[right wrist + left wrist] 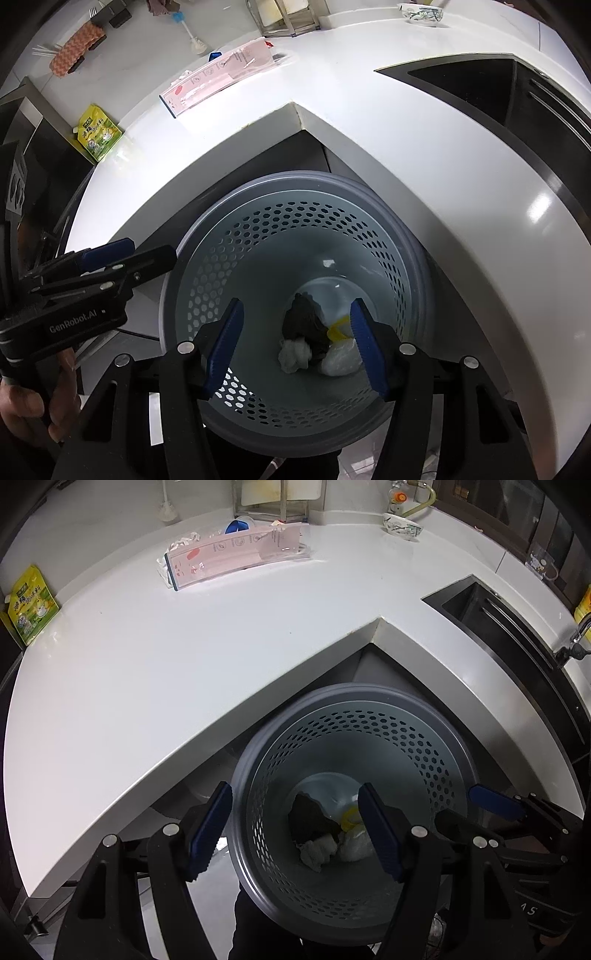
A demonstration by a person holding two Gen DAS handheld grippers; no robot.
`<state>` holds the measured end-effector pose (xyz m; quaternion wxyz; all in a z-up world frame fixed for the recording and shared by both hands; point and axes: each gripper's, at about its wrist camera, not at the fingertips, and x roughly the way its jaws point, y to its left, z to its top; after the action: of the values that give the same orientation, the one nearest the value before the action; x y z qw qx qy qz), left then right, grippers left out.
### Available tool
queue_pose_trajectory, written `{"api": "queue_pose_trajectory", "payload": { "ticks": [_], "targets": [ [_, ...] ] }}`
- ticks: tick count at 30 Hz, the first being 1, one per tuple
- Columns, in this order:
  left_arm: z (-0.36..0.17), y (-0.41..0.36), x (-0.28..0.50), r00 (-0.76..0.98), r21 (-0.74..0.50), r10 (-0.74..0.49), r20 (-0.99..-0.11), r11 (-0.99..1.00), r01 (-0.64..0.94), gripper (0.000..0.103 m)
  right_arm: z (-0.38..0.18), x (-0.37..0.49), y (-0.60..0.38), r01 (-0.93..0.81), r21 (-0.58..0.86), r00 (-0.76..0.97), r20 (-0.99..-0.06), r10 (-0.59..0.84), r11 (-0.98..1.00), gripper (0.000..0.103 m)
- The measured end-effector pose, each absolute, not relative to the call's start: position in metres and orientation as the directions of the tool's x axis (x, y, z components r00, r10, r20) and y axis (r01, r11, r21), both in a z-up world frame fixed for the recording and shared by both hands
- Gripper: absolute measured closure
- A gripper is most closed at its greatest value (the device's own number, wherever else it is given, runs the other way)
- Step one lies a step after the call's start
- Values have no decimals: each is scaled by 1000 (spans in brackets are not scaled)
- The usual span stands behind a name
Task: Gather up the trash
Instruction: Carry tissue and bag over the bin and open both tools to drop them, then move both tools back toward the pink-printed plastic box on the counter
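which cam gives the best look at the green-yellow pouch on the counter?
Right wrist: the pouch lies whole and unclipped on the white counter, print facing the camera. Left wrist shows it pushed to the frame's left edge and more warped.

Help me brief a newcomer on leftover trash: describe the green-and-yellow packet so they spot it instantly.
Start at the white L-shaped countertop. Follow its left arm to the far end, away from the sink. The green-and-yellow packet sits there alone, unlike the long pink-and-clear package near the corner.

The bin [424, 738] mouth lies open below; the counter [184, 646] edge overhangs its far rim.
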<state>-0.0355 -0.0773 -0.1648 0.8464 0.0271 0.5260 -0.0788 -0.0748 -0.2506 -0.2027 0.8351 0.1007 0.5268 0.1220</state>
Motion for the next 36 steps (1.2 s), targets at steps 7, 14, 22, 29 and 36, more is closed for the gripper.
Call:
{"api": "queue_pose_trajectory", "payload": {
  "ticks": [7, 14, 22, 29, 36],
  "targets": [
    [-147, -71, -32, 468, -41, -109, -877, 987, 154, 32, -192, -75, -251, -64, 309, 432, -849, 306, 949, 45],
    [-123, -58, -19, 514, -55, -122, -849, 988, 143, 30, -167, -64, -242, -35, 295, 464, -841, 277, 955, 45],
    [-91, -34, 11, 573, -62, -135, -808, 987, 145, 25, -140, -32, -226, 26, 278, 515, -827, 225, 960, 43],
    [-69, -3, 51, 614, -57, -142, -776, 986, 157, 21, -119, 8, -208, 101, 283, 566, -805, 179, 954, 39],
    [-60, 34, 100, 635, -55, -169, -753, 979, 195, 17, -102, 57, -175, 158, 301, 609, -779, 147, 940, 38]
  ]
}}
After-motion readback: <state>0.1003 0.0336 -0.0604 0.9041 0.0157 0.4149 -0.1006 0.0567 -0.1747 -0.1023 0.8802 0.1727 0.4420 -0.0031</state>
